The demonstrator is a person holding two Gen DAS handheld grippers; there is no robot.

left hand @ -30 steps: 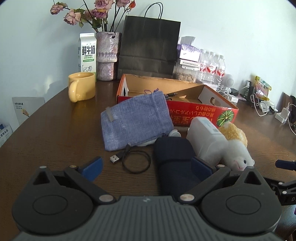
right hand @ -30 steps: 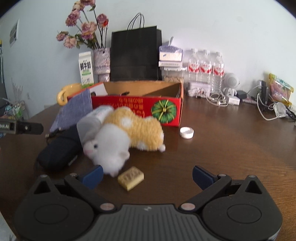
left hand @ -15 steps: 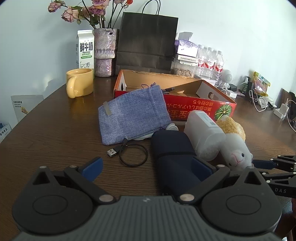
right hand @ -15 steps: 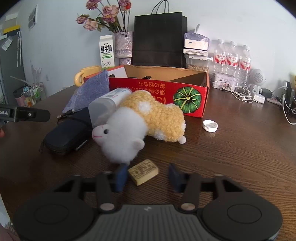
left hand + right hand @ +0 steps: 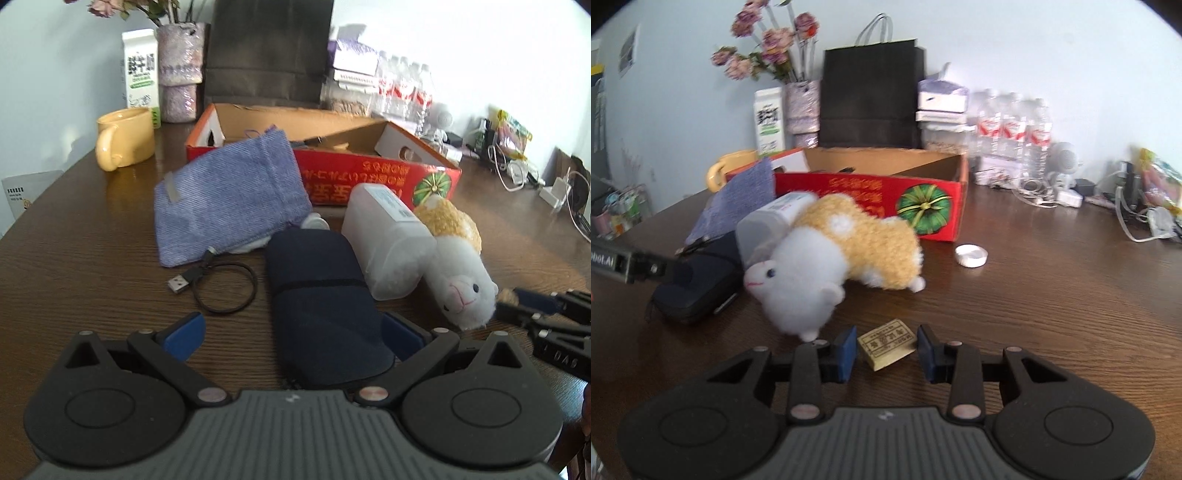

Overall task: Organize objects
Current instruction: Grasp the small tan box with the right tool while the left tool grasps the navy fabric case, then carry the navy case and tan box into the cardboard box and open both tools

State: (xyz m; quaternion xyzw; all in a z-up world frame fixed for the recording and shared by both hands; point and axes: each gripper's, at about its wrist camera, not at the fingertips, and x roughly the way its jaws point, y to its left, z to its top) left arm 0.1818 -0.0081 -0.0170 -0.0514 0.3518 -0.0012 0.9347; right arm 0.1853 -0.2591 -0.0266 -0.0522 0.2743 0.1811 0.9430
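Observation:
My right gripper [image 5: 887, 350] has its jaws close on either side of a small tan block [image 5: 886, 348] on the table; small gaps still show. My left gripper [image 5: 293, 332] is open around the near end of a dark navy pouch [image 5: 321, 295]. A plush sheep [image 5: 831, 254] lies beside a white plastic bottle [image 5: 388, 236]. A blue cloth bag [image 5: 229, 195] leans on the open red cardboard box [image 5: 369, 177]. A black USB cable [image 5: 221, 282] lies in front of the bag. The right gripper's fingertips [image 5: 532, 299] show at the right of the left wrist view.
A yellow mug [image 5: 123, 142], milk carton [image 5: 140, 74], flower vase [image 5: 181, 74], black paper bag [image 5: 266, 51] and water bottles [image 5: 1015, 129] stand at the back. A white cap [image 5: 970, 255] lies right of the sheep. Chargers and cables [image 5: 1145, 218] crowd the far right.
My right gripper moved forward to the tan block and narrowed its jaws around it. My left gripper moved forward over the navy pouch, still open.

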